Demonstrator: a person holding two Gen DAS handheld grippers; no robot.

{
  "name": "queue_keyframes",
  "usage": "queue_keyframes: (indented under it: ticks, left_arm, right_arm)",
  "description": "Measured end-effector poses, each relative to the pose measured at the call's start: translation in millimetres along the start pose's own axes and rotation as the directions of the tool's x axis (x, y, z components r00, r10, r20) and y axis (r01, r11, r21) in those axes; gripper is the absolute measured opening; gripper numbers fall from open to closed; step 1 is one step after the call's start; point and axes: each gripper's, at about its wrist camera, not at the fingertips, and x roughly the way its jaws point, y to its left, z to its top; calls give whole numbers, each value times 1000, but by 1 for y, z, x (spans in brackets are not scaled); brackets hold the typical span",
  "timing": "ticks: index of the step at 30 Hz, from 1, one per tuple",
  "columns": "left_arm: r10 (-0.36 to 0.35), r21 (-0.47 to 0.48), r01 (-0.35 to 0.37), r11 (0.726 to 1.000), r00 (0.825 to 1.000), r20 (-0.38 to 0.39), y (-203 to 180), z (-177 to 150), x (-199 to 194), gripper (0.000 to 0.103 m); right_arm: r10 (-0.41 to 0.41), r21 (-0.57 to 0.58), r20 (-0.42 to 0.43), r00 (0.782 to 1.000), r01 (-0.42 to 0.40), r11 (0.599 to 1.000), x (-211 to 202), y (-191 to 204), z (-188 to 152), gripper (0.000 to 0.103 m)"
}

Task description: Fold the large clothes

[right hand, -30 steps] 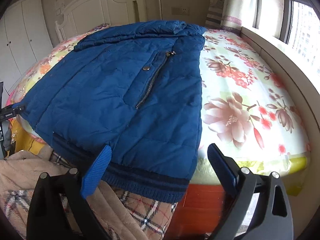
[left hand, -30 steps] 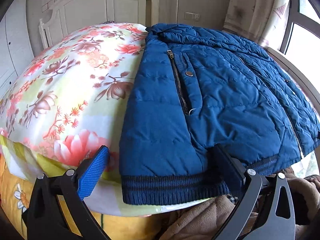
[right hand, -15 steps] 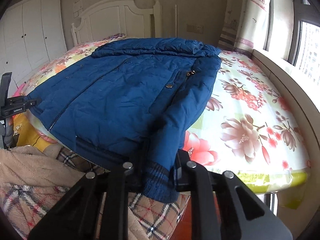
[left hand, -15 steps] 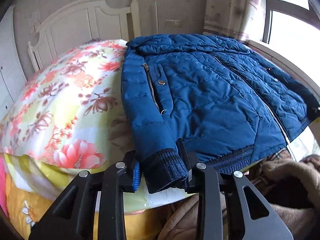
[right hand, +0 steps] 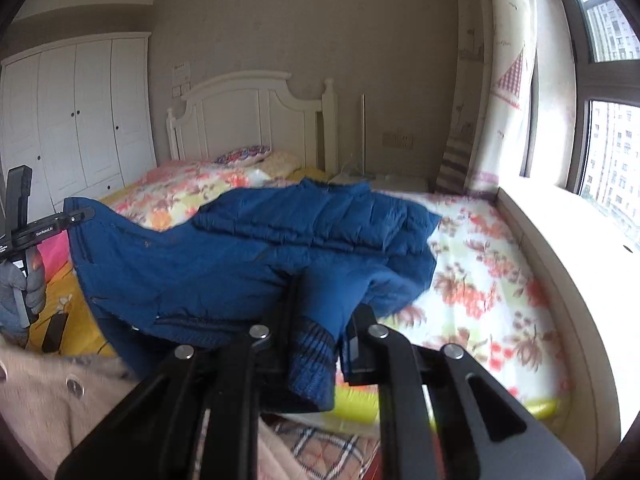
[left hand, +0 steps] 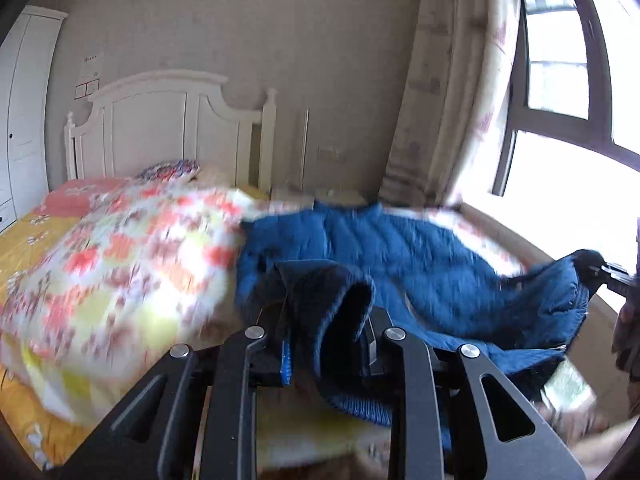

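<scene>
Blue jacket on floral bedspread; left gripper, right gripper clamp hem.

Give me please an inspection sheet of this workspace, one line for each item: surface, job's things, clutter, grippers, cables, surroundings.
Surface: bed with floral quilt.
Job's things: blue jacket, hem end raised off the quilt, collar end lying on it.
Clutter: beige coat and plaid fabric at the near edge of the bed.
Grippers: left gripper shut on the jacket's ribbed hem; right gripper shut on the hem at the other corner.
Cables: nothing seen.
Surroundings: white headboard, wardrobe, curtain, window.
</scene>
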Motion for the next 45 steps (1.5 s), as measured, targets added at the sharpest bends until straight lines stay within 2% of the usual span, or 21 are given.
queue_keyframes:
  ticks: [3,6,9,11,12,13,14,16,18,19,21,23,24,26,28,30,31,32,36,41,45]
  left_arm:
    - [-9,-65,7,998,1000,-20,9,68,66,25]
    - [33,-86,-39,996,997,-71,13,126,139,25]
    - [48,-160,-70,985,989,-140,30,174,212,25]
    - [21,-223,-72,972,975,-223,48,197,269,31]
    - [1,-274,-76,959,965,-263,61,203,294,32]
    - [-21,-318,-75,945,957,-289,69,204,311,34]
    - [-67,-402,-72,913,945,-321,90,203,335,36]
    - [-105,-483,-79,872,933,-343,113,194,353,36]
    - [-22,-427,-134,894,939,-343,132,189,357,37]
    - [35,-371,-172,912,937,-348,139,188,359,37]
    - [107,-292,-225,930,922,-372,151,183,364,37]
    - [159,-195,-253,948,903,-398,156,174,370,37]
    - [163,-161,-246,956,899,-407,157,172,375,37]
    - [117,-110,-179,978,899,-423,148,163,383,37]
    - [28,-95,-78,992,895,-445,136,153,390,38]
    - [-31,-72,-4,997,881,-473,122,143,401,64]
    - [-43,-48,23,999,878,-476,113,138,406,90]
    - [-27,-6,28,1000,883,-469,105,133,409,96]
    - [-37,36,63,997,864,-502,83,121,417,96]
    - [-1,73,47,996,844,-537,86,110,436,96]
    - [-26,53,62,997,856,-517,88,110,443,91]
  right_arm:
    - [-32,32,-4,999,32,999,65,-26,69,14]
    - [-34,120,-44,998,40,992,136,-62,121,14]
    - [-19,236,-104,994,43,971,211,-102,156,15]
    - [-21,291,-129,991,58,955,258,-125,168,20]
    - [0,331,-156,988,52,942,284,-139,171,31]
    - [31,367,-187,982,41,929,303,-151,173,41]
    - [60,415,-221,973,38,909,323,-163,171,44]
    - [72,440,-238,969,41,897,338,-177,164,48]
    - [50,395,-249,967,54,917,347,-188,155,52]
    - [17,370,-241,970,76,926,345,-191,151,68]
    - [5,389,-181,983,67,919,337,-214,142,79]
    - [27,476,-155,988,51,878,331,-238,138,79]
    - [-1,461,-177,984,84,883,332,-241,137,79]
    - [-48,319,-268,962,136,938,350,-233,134,79]
    - [-30,248,-336,941,119,962,370,-222,124,79]
    - [8,223,-384,923,85,971,387,-212,113,79]
    - [27,216,-409,912,68,974,400,-207,106,79]
    - [30,210,-422,906,65,976,408,-203,103,79]
    - [43,189,-455,889,49,981,428,-191,91,80]
    - [64,200,-444,893,29,979,434,-192,84,81]
    - [71,212,-432,899,25,977,432,-195,83,82]
